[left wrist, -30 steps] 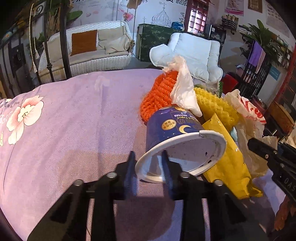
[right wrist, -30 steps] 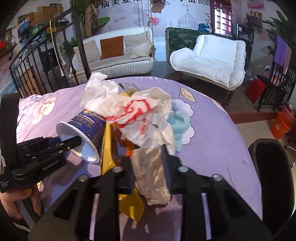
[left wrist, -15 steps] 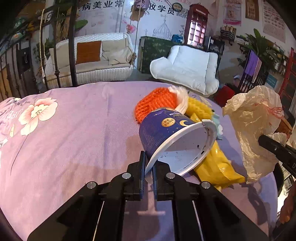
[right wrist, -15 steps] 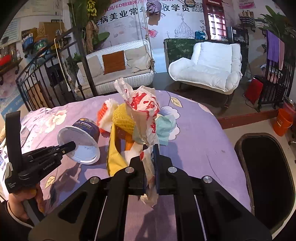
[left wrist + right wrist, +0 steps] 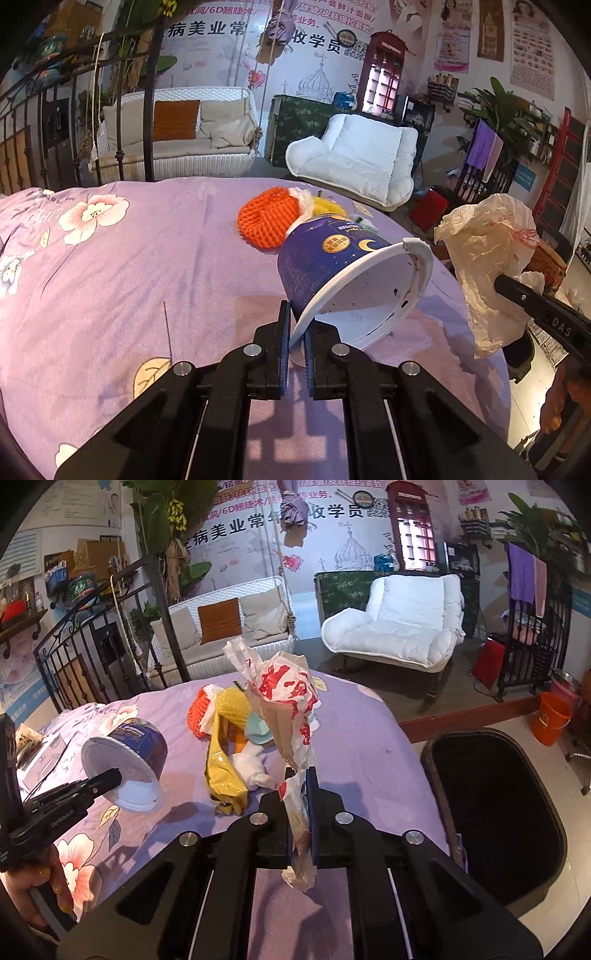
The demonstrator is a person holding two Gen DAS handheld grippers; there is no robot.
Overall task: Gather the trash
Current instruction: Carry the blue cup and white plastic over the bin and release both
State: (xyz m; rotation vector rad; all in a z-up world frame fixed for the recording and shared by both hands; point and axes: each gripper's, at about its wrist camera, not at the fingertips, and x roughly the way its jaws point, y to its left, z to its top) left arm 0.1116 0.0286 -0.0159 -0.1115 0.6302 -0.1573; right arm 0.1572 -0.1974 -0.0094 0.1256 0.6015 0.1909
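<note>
My left gripper is shut on the white rim of a dark blue paper cup and holds it tilted above the purple bedspread; the cup also shows in the right wrist view. My right gripper is shut on a crumpled white plastic bag with red print, lifted off the bed; the bag also shows in the left wrist view. On the bed lie an orange foam net, a yellow foam net, a yellow wrapper and white tissue.
A black bin stands open on the floor at the bed's right edge. An orange bucket is farther right. A white armchair and wicker sofa stand beyond the bed. A black metal bed rail is at left.
Both grippers closed, the left on the cup rim and the right on the plastic bag, and both lifted their loads up off the trash pile and away from it.
</note>
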